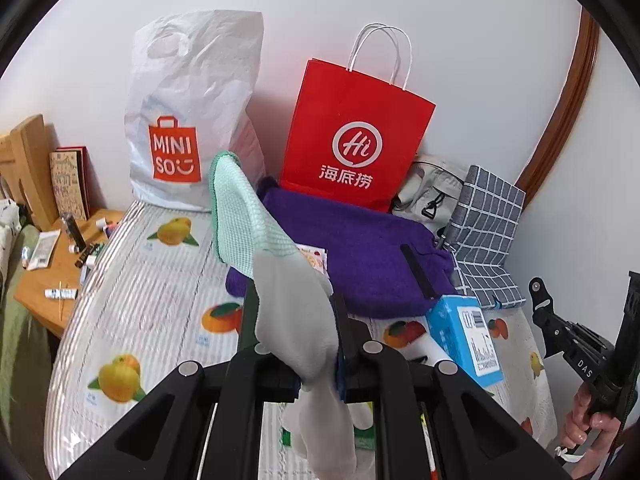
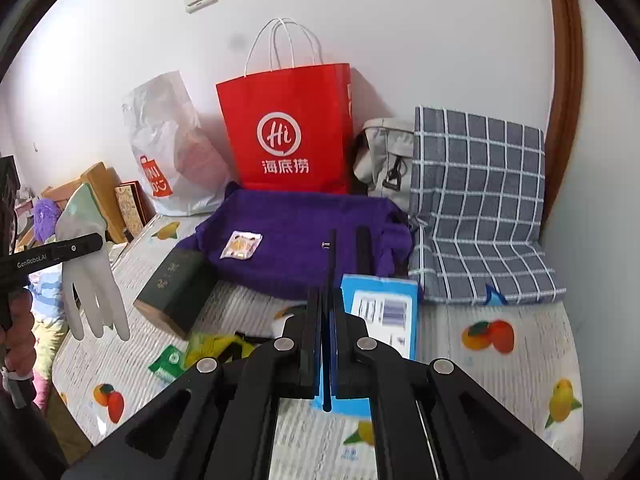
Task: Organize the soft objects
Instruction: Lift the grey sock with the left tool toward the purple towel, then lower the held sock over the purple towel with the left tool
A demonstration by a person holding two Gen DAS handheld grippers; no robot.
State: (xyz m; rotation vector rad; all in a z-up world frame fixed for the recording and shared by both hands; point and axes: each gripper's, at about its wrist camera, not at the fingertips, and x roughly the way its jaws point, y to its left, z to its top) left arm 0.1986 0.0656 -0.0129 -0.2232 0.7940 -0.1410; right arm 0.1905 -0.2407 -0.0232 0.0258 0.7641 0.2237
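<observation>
Both grippers tilt down over the bed: left gripper jaws clamp a grey glove, right gripper jaws closed, empty.

The left gripper, a black two-finger tool, is pinching a limp grey-and-mint work glove between its nearly closed fingers, the glove's fingers dangling below in the right wrist view. A bare hand is gripping its handle from beneath. The right gripper, black likewise, is pointing forward and downward with its jaws pressed together and nothing between them. Another hand is wrapping its handle from below.
</observation>
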